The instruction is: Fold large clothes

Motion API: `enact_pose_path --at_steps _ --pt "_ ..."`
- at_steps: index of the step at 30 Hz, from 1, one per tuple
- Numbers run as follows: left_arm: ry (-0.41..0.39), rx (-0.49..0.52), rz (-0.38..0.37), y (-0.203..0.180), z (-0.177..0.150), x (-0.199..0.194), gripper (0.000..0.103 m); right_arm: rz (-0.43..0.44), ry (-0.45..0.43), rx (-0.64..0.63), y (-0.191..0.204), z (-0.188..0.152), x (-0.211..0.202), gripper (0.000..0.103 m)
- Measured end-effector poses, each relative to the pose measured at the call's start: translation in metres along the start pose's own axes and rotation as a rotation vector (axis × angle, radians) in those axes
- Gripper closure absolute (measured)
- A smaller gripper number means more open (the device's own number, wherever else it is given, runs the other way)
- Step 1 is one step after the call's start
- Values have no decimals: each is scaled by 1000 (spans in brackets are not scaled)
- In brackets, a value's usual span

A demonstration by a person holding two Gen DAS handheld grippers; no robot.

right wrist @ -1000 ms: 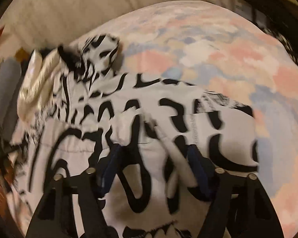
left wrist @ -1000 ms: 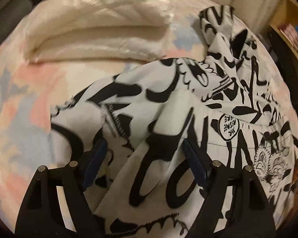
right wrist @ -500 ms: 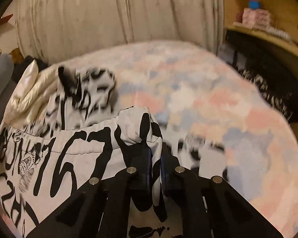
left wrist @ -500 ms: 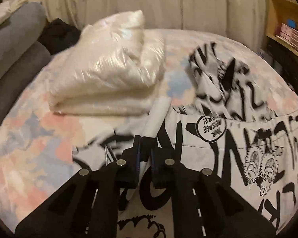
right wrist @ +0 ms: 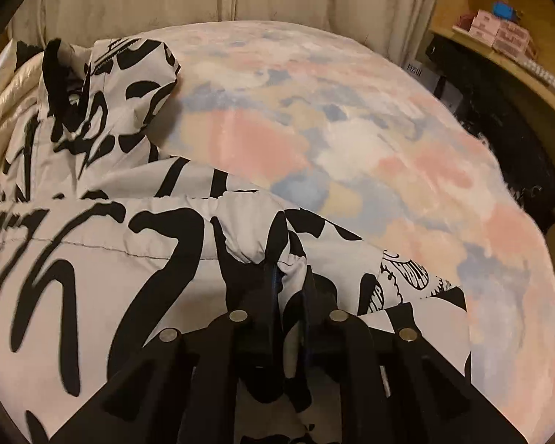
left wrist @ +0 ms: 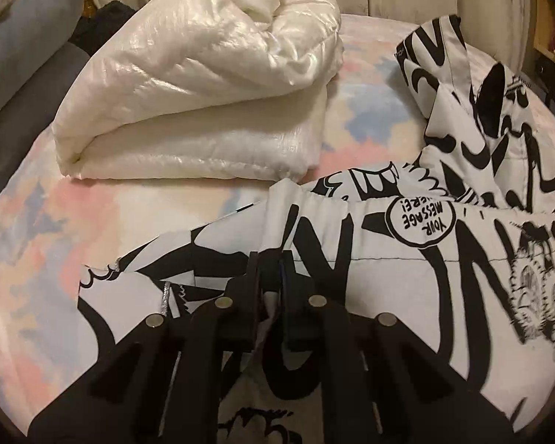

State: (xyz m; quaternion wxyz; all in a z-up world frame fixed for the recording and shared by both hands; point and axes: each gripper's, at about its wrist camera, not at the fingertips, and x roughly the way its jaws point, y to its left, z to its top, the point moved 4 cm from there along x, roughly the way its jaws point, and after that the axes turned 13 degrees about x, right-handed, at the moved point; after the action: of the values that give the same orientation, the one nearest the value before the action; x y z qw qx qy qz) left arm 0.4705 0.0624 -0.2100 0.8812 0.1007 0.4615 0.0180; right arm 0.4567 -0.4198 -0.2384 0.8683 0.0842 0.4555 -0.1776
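On the pastel bed (right wrist: pixel 351 140), we keep the black-and-white printed jacket (left wrist: pixel 425 259) spread flat, its hood toward the far wall. Both tools have just closed and eased slightly. We have the left tool (left wrist: pixel 273 288) pinched on a gathered hem ridge, and the right tool (right wrist: pixel 290 288) clamped on a similar bunch. We judge the jacket soft, light, padded and somewhat slick; take hold at hem edges and seams. A folded white puffer coat (left wrist: pixel 203 85) lies beside it.

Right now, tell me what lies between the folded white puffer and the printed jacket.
Only bare pastel bedspread separates white puffer from printed jacket, in the left wrist view.
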Motion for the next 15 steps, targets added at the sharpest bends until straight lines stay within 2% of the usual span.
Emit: enact_pose_path --at_steps 2,3,4,6,7,9,11,13,15 --pt "6 -9 -23 6 -1 -9 94 43 -2 39 -8 5 -14 80" --pt "3 -10 -33 8 -1 -15 94 75 -21 62 -12 8 -29 72" --pt "-15 -9 -34 11 -1 -27 94 103 -61 81 -13 10 -45 61" --pt "-77 -4 -41 12 -1 -54 94 130 -147 80 -10 10 -76 48" --pt "-103 -4 -49 11 0 -64 94 153 -182 55 -1 8 -90 47" --pt "-146 3 -99 2 0 -80 94 212 -177 -15 26 2 -103 48" --pt "-125 24 -171 -17 2 -79 94 341 -88 -79 68 -11 -104 51" --pt "-94 36 -217 -38 3 -72 95 440 4 -96 104 -24 -98 60" --pt "-63 69 -217 -59 0 -61 95 460 54 -104 129 -35 -88 60"
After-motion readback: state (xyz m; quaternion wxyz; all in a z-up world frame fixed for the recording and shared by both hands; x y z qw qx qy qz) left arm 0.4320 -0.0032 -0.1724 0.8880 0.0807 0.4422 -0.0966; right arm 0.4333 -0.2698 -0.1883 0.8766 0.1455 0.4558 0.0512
